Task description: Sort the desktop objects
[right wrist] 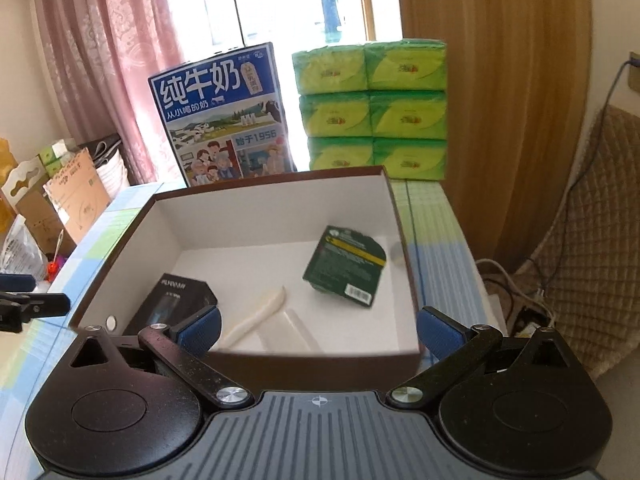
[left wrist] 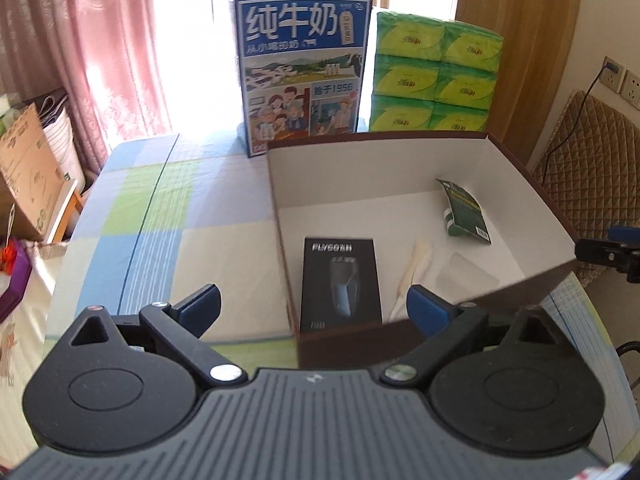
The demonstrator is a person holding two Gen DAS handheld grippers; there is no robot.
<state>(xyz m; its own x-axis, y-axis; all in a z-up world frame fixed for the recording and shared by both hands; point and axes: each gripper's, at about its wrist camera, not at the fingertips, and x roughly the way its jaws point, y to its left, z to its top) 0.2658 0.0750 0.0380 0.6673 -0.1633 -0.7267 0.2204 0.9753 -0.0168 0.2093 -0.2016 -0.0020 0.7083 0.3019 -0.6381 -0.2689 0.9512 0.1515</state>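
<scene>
While both tools [left wrist: 313, 305] gape, box [left wrist: 532, 172] holds shaver [left wrist: 340, 280].

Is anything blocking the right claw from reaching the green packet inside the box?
Only the box's near wall lies between the open right claw and the green packet. The box has no lid, and the white floor before the packet is bare.

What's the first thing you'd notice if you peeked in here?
The big open box in the middle of the table, holding a black shaver pack and a green packet. Behind it stand a bright blue milk carton and a stack of green tissue packs.
</scene>
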